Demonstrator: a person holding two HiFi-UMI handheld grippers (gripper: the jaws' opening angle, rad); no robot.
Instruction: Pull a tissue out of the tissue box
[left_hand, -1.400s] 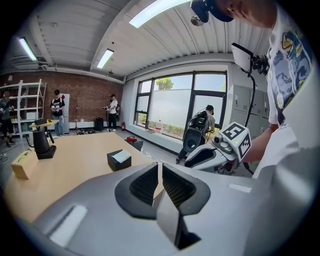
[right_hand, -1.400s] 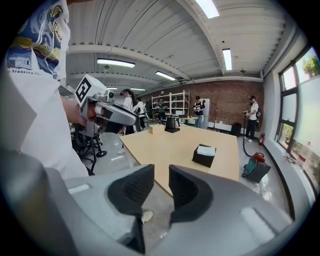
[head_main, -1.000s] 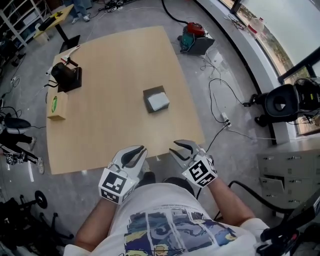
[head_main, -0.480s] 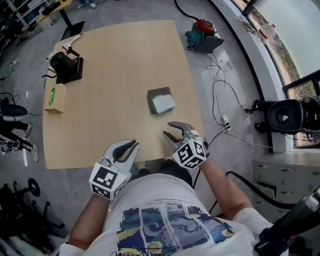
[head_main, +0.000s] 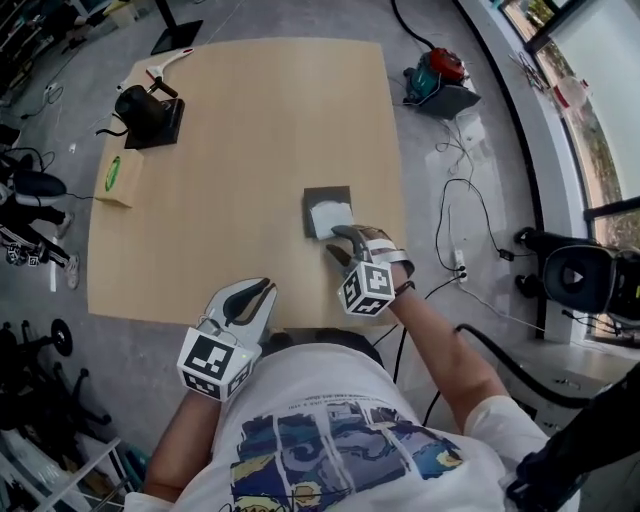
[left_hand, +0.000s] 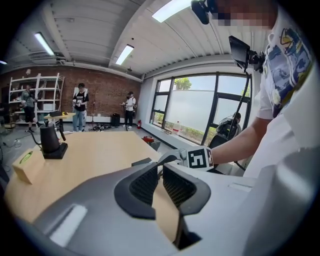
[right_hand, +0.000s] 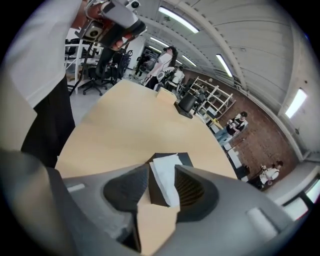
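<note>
A dark grey tissue box (head_main: 318, 196) sits on the wooden table (head_main: 230, 150) near its right edge, with a white tissue (head_main: 331, 217) standing out of its top. My right gripper (head_main: 333, 240) hovers just short of the box and points down at it. Its jaws are opening; in the right gripper view the tissue (right_hand: 165, 172) stands up between the pads without being pressed. The box (right_hand: 186, 159) shows behind it. My left gripper (head_main: 266, 287) hangs at the table's near edge, shut on nothing (left_hand: 159, 167). Beyond it the box (left_hand: 141, 162) shows.
A small cardboard box with a green label (head_main: 118, 180) and a black device on a base (head_main: 150, 108) stand at the table's far left. A red and teal machine (head_main: 440, 75) and cables (head_main: 462, 200) lie on the floor to the right. Several people stand far off.
My right gripper has moved from the near table edge forward up to the tissue box, rolling as it went, and its jaws have widened. The left gripper shifted only a little.
</note>
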